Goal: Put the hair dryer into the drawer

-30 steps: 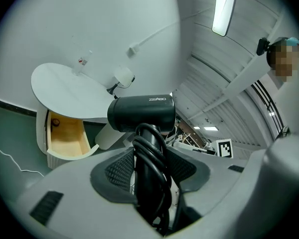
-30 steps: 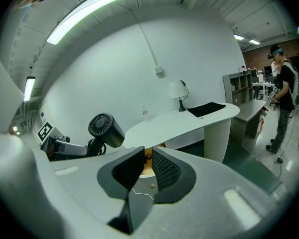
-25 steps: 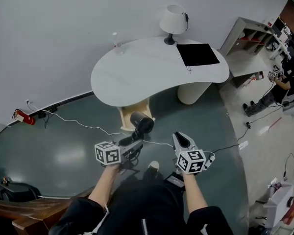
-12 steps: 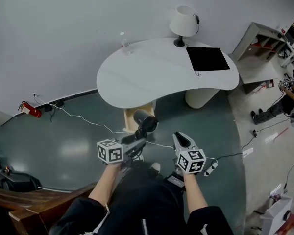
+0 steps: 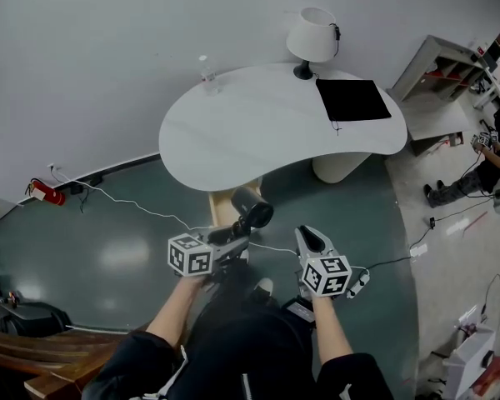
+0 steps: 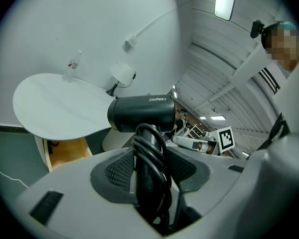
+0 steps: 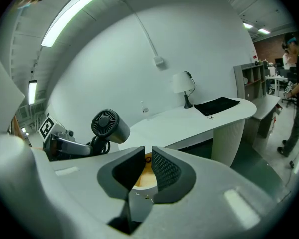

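Note:
My left gripper is shut on the handle of a black hair dryer, with its cord wound round the handle. In the left gripper view the dryer stands upright between the pads, barrel lying crosswise. Just beyond it an open wooden drawer sticks out from under the white table; it also shows in the left gripper view. My right gripper hovers beside the left, shut with nothing held. The right gripper view has the dryer at left.
On the table stand a white lamp, a black mat and a small clear bottle. A white cable runs over the dark floor to a red object by the wall. A shelf and a person are at right.
The head view has shifted a little and the table sits slightly nearer. The left gripper still holds the dryer, nudged a bit forward. The right gripper has hardly moved.

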Motion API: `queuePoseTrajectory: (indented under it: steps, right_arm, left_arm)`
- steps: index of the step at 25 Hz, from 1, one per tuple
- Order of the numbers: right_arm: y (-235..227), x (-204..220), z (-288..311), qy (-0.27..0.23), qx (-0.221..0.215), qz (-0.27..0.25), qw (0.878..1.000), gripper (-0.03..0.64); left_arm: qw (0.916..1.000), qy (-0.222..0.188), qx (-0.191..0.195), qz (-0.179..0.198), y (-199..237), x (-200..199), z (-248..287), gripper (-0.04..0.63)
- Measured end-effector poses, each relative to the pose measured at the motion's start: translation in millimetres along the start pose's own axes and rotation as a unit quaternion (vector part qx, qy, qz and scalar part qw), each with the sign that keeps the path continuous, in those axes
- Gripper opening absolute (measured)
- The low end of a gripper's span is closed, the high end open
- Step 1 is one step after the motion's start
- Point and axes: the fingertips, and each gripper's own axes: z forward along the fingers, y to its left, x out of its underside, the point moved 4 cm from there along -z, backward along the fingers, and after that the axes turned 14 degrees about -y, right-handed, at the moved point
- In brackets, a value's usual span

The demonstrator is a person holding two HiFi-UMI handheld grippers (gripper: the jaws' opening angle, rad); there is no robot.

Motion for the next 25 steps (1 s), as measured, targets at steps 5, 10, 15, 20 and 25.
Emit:
queuePoseTrajectory:
  steps: [5, 10, 15, 20, 25]
  right_arm:
    - [2.1, 2.7, 14.8, 0.007, 0.022, 0.005, 1.000, 0.035]
    - [6.2, 9.3, 29.5, 0.017, 0.043, 0.012, 0.999, 0.035]
    - [9.1, 16.4, 50.6, 0.030, 0.059, 0.015, 0.998, 0.035]
    - [8.1, 24.0, 64.7, 0.044, 0.074, 0.023, 0.996, 0.035]
    - [5.9, 33.6, 70.6, 0.058, 0.090, 0.030, 0.994, 0.035]
  left_arm:
    - [0.9992, 0.034, 0.019, 0.008, 22.7, -4.7, 10.9, 0.202]
    - [0.9968, 0.068, 0.039, 0.018, 43.8, -7.3, 19.8, 0.202]
    - [0.9925, 0.104, 0.057, 0.030, 68.2, -11.1, 32.6, 0.202]
    - [0.9867, 0.138, 0.072, 0.045, 87.4, -7.2, 44.7, 0.202]
    - [0.9790, 0.176, 0.085, 0.059, 102.7, 3.8, 54.3, 0.202]
